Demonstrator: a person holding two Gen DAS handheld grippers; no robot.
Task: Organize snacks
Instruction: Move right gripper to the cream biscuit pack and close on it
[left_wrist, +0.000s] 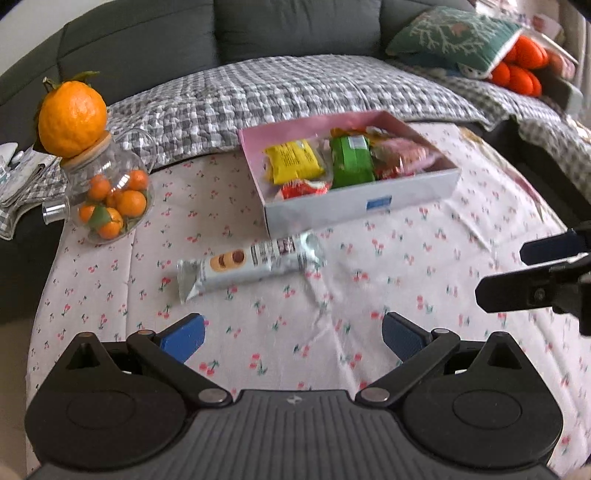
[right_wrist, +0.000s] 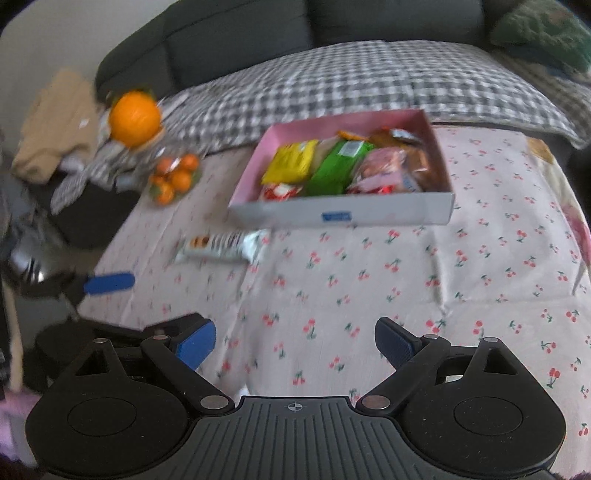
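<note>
Nearest, the left gripper (left_wrist: 293, 338) hung over the cherry-print cloth (left_wrist: 369, 280) with its blue pads (left_wrist: 184, 338) wide apart and nothing between them; the right gripper (right_wrist: 294, 341) stood likewise spread and empty above the same cloth, and from the left view it reached in at the right edge, its fingers there near together in profile, so that view alone could not settle the gap; just beyond the left gripper lay a silver biscuit packet (left_wrist: 247, 266), lengthwise across the cloth, apart from both tools and just in front of the box (left_wrist: 406, 195); the box, white outside and pink inside, sat near the far edge of the cloth and held a yellow pack (left_wrist: 293, 162), a green pack (left_wrist: 351, 158), a pink pack (left_wrist: 402, 155) and a red-and-white one (left_wrist: 304, 188) at its near wall; to the left a glass jar (left_wrist: 110, 192) of small oranges stood on the cloth with a big orange (left_wrist: 72, 114) on its lid; behind all lay a grey checked quilt (left_wrist: 258, 92), then the dark sofa (left_wrist: 295, 26) with a green cushion (left_wrist: 454, 35).
</note>
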